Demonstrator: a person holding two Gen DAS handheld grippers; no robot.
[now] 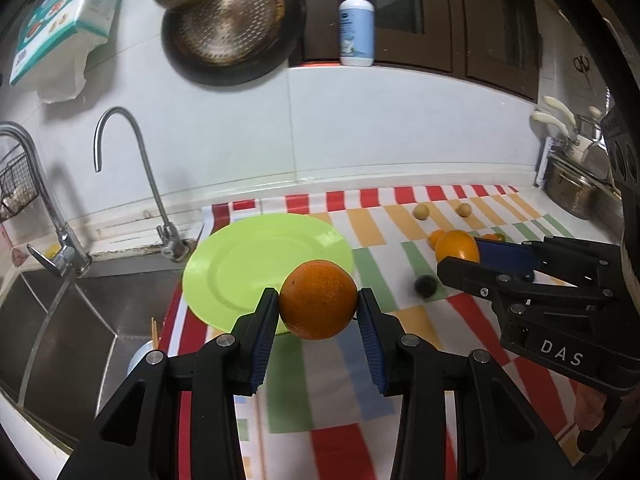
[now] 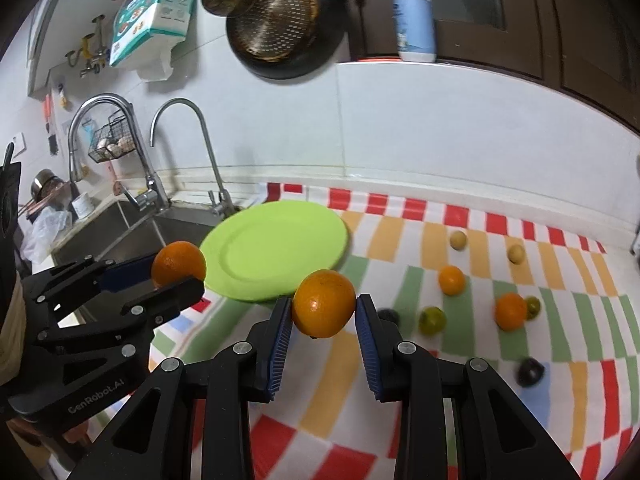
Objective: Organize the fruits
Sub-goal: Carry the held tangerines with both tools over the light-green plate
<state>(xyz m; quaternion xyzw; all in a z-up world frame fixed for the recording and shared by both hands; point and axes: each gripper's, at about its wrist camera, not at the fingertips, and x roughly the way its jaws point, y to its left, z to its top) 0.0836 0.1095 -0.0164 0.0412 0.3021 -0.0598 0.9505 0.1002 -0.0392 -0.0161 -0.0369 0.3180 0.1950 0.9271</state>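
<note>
My left gripper (image 1: 318, 308) is shut on an orange (image 1: 318, 300) and holds it above the near edge of the empty green plate (image 1: 240, 260). My right gripper (image 2: 323, 312) is shut on a second orange (image 2: 324, 304), held above the striped cloth just right of the plate (image 2: 272, 248). Each gripper shows in the other's view: the right one (image 1: 460, 260) with its orange (image 1: 457, 245), the left one (image 2: 176, 280) with its orange (image 2: 179, 263). Loose fruit lies on the cloth: two oranges (image 2: 451, 279) (image 2: 510, 311), a green fruit (image 2: 432, 320), two small yellow fruits (image 2: 458, 239) (image 2: 516, 254) and a dark fruit (image 2: 529, 372).
A steel sink (image 1: 72, 320) with two taps (image 1: 120, 152) lies left of the plate. A pan (image 1: 232, 24) and a box hang on the wall. A soap bottle (image 1: 357, 24) stands on the sill. Pots (image 1: 572, 188) stand at the far right.
</note>
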